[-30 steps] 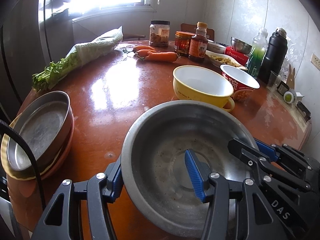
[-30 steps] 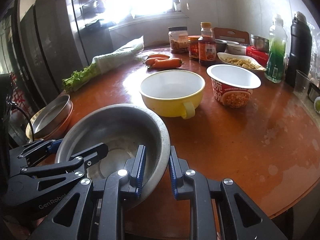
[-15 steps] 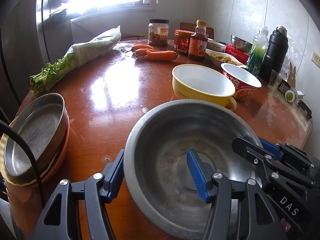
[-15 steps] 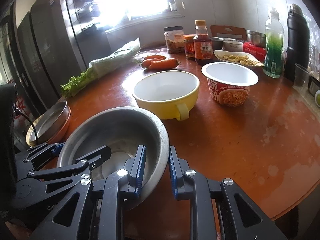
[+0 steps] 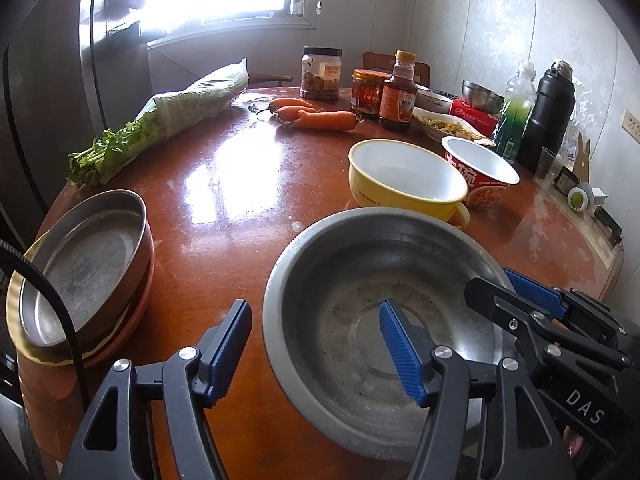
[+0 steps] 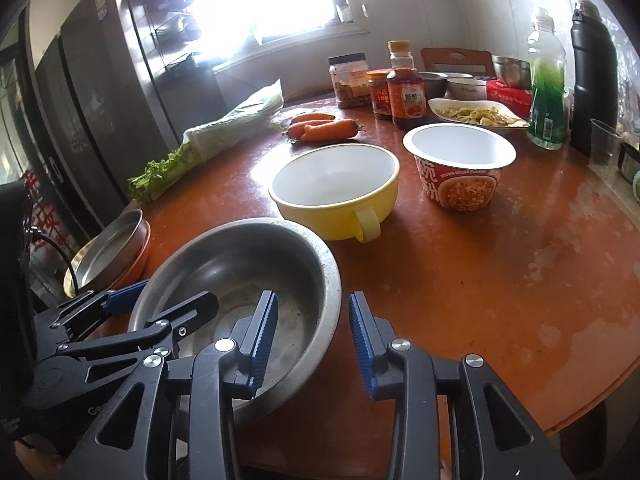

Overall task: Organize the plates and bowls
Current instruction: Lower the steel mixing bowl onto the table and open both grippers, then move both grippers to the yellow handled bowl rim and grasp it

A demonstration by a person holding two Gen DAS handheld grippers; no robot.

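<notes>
- Left hand-held gripper (image 5: 316, 346), released, straddles the steel bowl (image 5: 360, 280) rim, lower frame.
- Right hand-held gripper (image 6: 313, 338), released, straddles its opposite rim.

Steel bowl (image 5: 372, 320): large, dull, speckled w/ residue inside, upright on table (image 5: 240, 184) near front edge. Yellow bowl (image 6: 336, 196): white inside, handle toward camera, upright, just behind steel bowl. Noodle cup-bowl (image 6: 460, 168): red print, white inside, upright, just right of yellow bowl. Plate stack (image 5: 80, 276): steel pan atop orange and gold-rimmed plates, at table's left edge.
</notes>
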